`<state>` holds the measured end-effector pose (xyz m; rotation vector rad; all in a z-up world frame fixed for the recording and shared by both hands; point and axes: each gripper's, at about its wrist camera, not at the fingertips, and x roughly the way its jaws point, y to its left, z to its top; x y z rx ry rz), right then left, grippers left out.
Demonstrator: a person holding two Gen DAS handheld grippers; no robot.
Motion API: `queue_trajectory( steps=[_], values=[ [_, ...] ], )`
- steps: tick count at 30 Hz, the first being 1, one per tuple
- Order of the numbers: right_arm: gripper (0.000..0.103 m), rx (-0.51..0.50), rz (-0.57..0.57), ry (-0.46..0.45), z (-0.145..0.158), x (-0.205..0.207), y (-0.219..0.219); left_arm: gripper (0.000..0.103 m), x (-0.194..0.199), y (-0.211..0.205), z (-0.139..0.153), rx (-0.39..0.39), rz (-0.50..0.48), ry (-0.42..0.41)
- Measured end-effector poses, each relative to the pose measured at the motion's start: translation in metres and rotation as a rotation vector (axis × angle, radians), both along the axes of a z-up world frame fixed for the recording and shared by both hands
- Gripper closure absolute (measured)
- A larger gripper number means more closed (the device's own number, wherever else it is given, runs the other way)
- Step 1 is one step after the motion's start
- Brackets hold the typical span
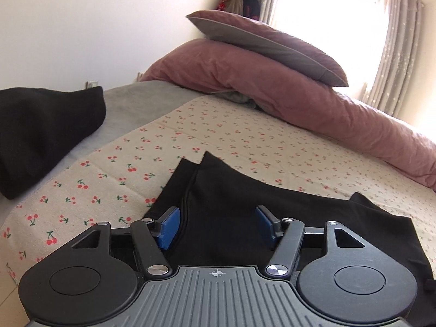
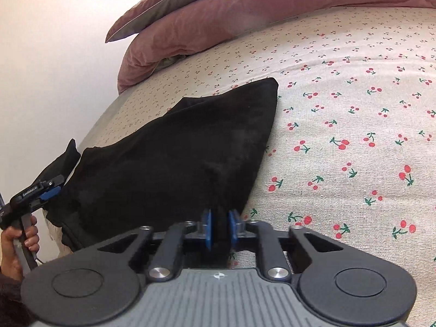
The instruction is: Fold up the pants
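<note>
Black pants (image 1: pixel 245 212) lie spread on the cherry-print sheet (image 1: pixel 190 147) of a bed. My left gripper (image 1: pixel 216 224) is open, its blue pads wide apart over the near edge of the pants. In the right wrist view the pants (image 2: pixel 177 158) stretch from the near middle to the left. My right gripper (image 2: pixel 220 227) is shut on the near corner of the pants, with black cloth between its blue pads. The left gripper (image 2: pixel 47 192) also shows at the far left of that view, at the pants' other edge, held by a hand.
A pink duvet (image 1: pixel 299 109) with a pink-grey pillow (image 1: pixel 261 43) on it lies at the bed's far end. Another black garment (image 1: pixel 41 133) lies on the grey cover at left. Window and curtains (image 1: pixel 392 46) are behind. The cherry sheet (image 2: pixel 354 136) extends right.
</note>
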<state>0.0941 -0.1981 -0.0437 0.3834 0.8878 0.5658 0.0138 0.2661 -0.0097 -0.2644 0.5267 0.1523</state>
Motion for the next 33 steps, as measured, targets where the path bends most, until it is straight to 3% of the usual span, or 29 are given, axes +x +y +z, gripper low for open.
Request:
queue_trajectory(
  steps=[6, 8, 10, 11, 13, 18, 23, 27, 30, 33],
  values=[
    [0.097, 0.027, -0.004, -0.078, 0.050, -0.003, 0.013, 0.041, -0.009, -0.046, -0.012, -0.037, -0.310, 0.017],
    [0.097, 0.004, 0.003, -0.095, 0.062, 0.000, 0.022, 0.041, -0.007, -0.068, -0.025, 0.040, -0.399, 0.072],
    [0.097, -0.030, 0.001, -0.100, 0.069, 0.002, 0.029, 0.041, -0.004, -0.086, -0.040, 0.201, -0.415, 0.169],
    [0.097, -0.038, -0.003, -0.094, 0.071, 0.005, 0.031, 0.040, -0.007, -0.091, -0.042, 0.263, -0.419, 0.165],
    [0.097, -0.050, 0.002, -0.092, 0.076, 0.008, 0.039, 0.041, -0.013, -0.089, -0.037, 0.259, -0.443, 0.159],
    [0.097, -0.074, 0.085, -0.142, 0.109, 0.014, 0.078, 0.037, -0.025, -0.049, -0.019, 0.054, -0.425, 0.053],
    [0.097, -0.144, 0.241, -0.181, 0.135, 0.025, 0.165, 0.035, -0.028, -0.004, -0.010, -0.171, -0.378, -0.037],
    [0.097, -0.170, 0.349, -0.154, 0.128, 0.032, 0.238, 0.035, -0.029, 0.033, -0.010, -0.315, -0.333, -0.090],
    [0.097, -0.151, 0.429, -0.102, 0.107, 0.032, 0.287, 0.036, -0.025, 0.068, -0.020, -0.477, -0.292, -0.114],
    [0.091, -0.066, 0.511, -0.006, 0.088, 0.030, 0.316, 0.037, -0.013, 0.096, -0.034, -0.633, -0.286, -0.113]
  ],
)
